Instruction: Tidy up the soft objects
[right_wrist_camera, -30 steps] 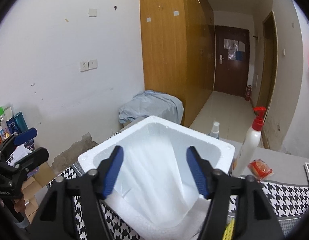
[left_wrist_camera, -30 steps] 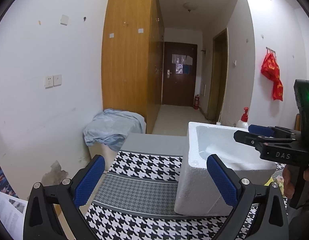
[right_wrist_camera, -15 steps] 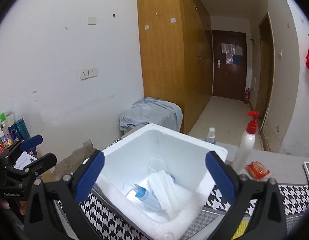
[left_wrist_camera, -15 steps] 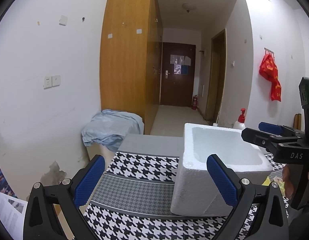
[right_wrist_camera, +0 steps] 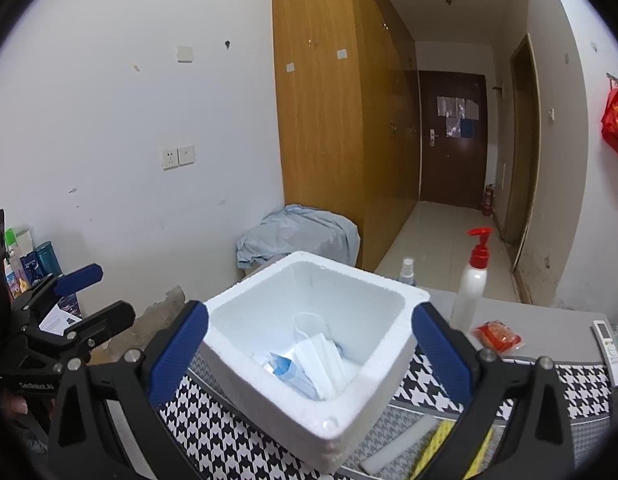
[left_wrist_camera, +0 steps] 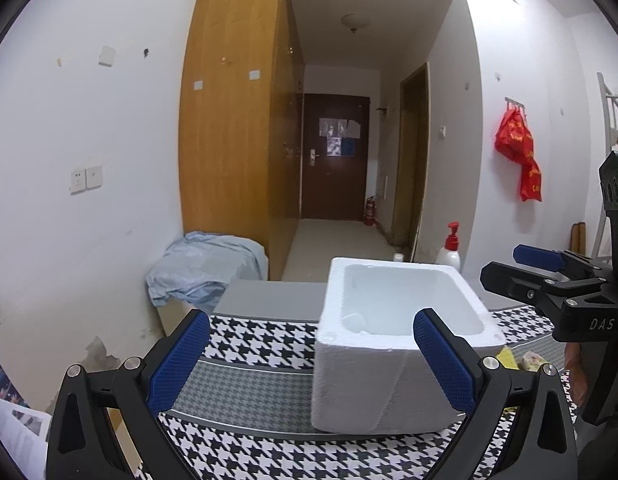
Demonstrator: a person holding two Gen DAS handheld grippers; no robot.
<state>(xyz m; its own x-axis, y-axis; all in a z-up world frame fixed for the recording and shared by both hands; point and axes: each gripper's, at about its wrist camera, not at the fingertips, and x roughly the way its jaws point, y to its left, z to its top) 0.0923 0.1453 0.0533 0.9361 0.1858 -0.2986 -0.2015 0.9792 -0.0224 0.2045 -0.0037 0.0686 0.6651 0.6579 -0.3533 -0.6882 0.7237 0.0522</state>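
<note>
Right gripper has let go of the white masks and pulled back, its jaws having just swung wide with nothing between them.
The masks lie in the foam box on the houndstooth cloth; a pump bottle stands at far right. Left gripper, jaws apart and empty, hovers near the box's left.

Matt white foam box, glossy wooden wardrobe.
</note>
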